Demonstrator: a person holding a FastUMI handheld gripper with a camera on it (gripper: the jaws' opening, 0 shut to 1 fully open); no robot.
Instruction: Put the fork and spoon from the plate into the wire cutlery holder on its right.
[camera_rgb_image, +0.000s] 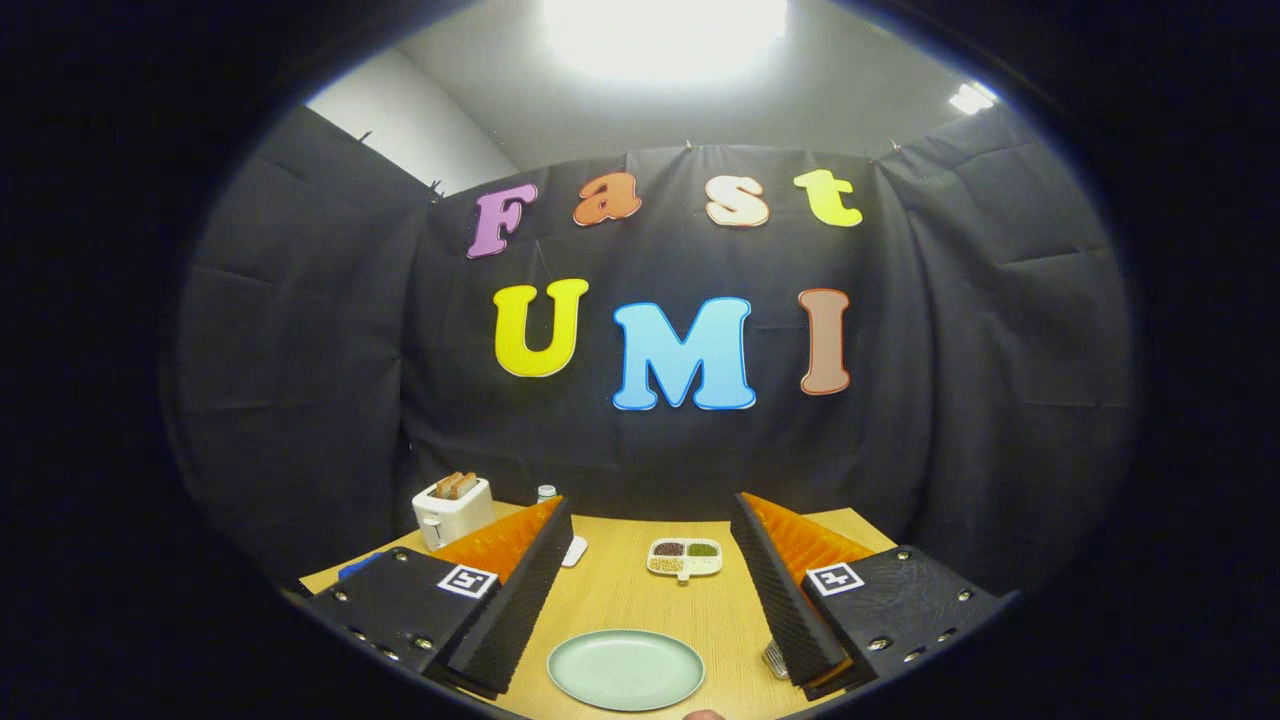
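Pale green plate (626, 669) sits closest, an oval dish on the wooden table (620, 590), right between the fingers of the gripper (650, 585), which are spread wide and holding nothing. Bit of the wire cutlery holder (775, 659) peeks out beside the right finger, just right of the plate. Beyond the fingers there's a small divided dish (685, 558) and, further left, a white toaster (453, 509).

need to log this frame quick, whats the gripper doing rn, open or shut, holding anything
Gripper: open, fingers spread wide with nothing between them, above the table with the green plate just ahead.
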